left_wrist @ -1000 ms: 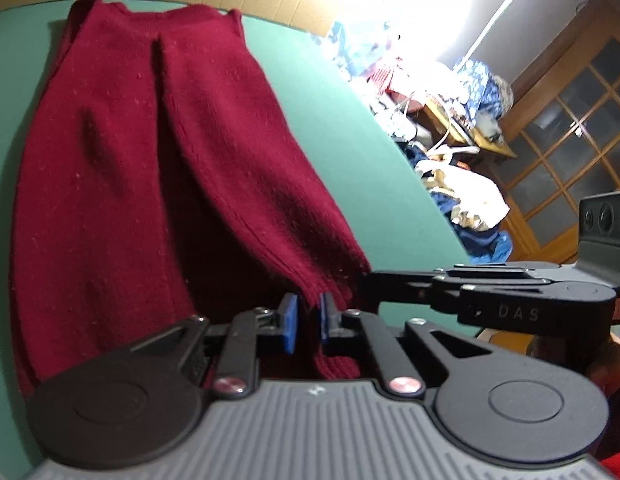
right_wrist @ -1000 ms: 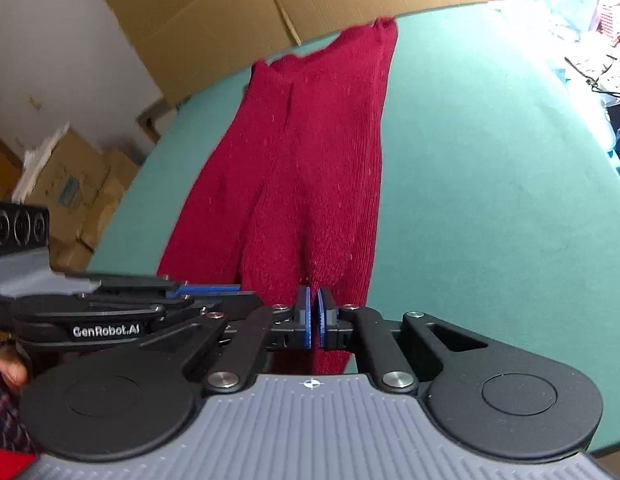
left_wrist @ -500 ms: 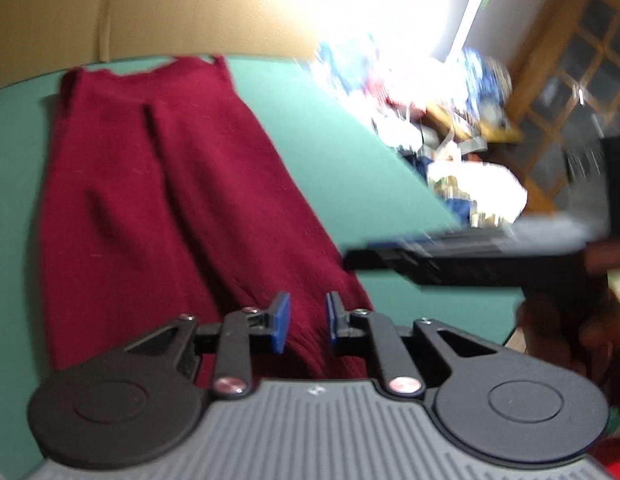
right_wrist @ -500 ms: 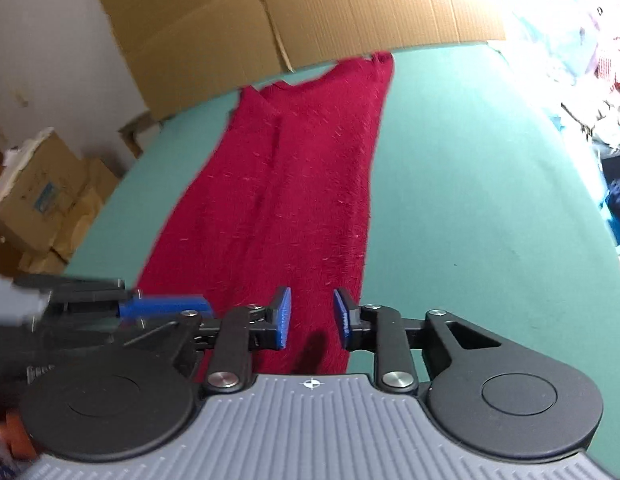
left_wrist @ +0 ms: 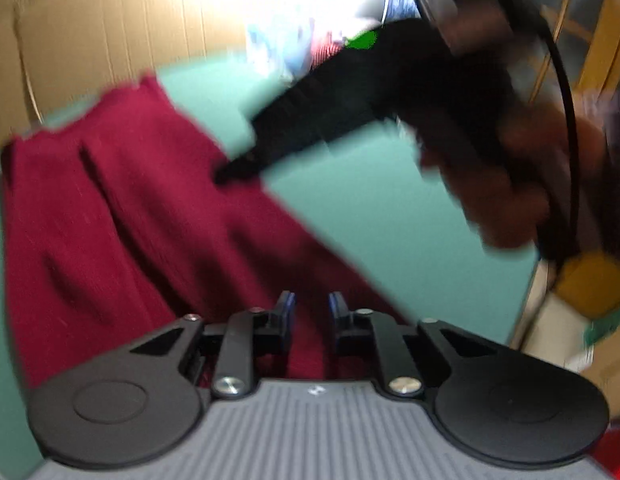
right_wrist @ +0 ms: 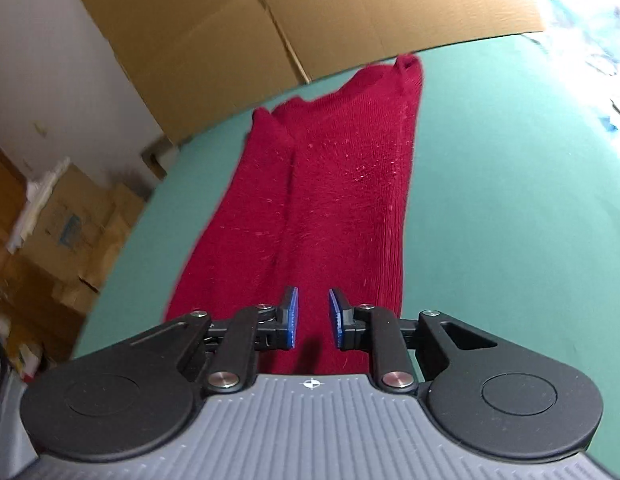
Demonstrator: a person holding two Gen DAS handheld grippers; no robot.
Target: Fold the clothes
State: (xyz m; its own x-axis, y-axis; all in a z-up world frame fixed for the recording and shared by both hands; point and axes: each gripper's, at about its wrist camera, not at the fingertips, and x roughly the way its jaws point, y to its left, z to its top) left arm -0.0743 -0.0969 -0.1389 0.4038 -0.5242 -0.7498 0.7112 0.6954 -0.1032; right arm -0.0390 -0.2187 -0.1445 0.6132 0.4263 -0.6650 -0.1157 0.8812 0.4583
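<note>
Sweater point(right_wrist: 310, 208): dark red knit, lying lengthwise on the green table point(right_wrist: 509, 220), sides turned in so it forms a long narrow strip with a lengthwise ridge left of centre.

Left view (blurred): left gripper point(left_wrist: 311, 316) with pads spread, nothing between them, above the near end of the sweater point(left_wrist: 122, 220). To its right, the right gripper point(left_wrist: 230, 174) reaches over the cloth's right edge, held by a hand point(left_wrist: 505, 184).

Right view: right gripper point(right_wrist: 313, 316) spread and empty, over the sweater's near end. Cardboard point(right_wrist: 310, 20) stands behind the table; boxes point(right_wrist: 62, 224) at far left.

Handling, our judgement: soft, limp, light, with a grippy knit surface; it will drape and sag between two hold points, and stacked layers may shift. We would pinch through all layers at two corners of one end, one per gripper, to carry it evenly.

The strip fits either a lengthwise fold just laid or a cross fold yet to come.

Writing: blue print on one box, unreadable. No labels legible.
</note>
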